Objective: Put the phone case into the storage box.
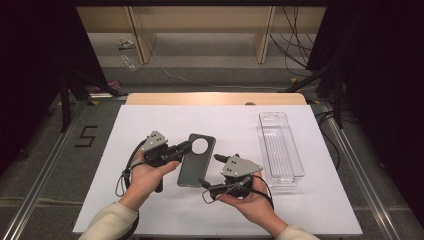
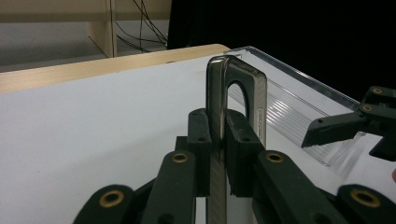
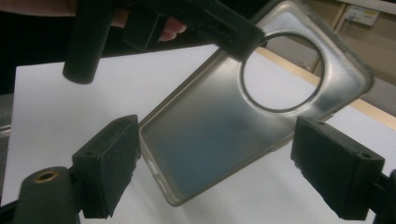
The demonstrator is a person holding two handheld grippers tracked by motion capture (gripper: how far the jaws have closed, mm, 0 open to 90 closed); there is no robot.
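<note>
Above the white table [image 1: 150, 210], the left gripper [image 2: 217, 140] pinches a smoky phone case [image 1: 196, 161] by one edge while the right gripper [image 3: 212, 163], jaws wide, nears it. That thin grip looks precarious; a nudge could twist the case free, short of the clear tray [image 1: 280, 147].

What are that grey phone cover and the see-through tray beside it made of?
The phone case looks like soft, smoky translucent plastic, perhaps silicone or TPU: the table shows dimly through it, with a dull sheen. The tray seems hard clear plastic, glossy, with ribs along its floor. The left gripper pinches the case's edge.
</note>
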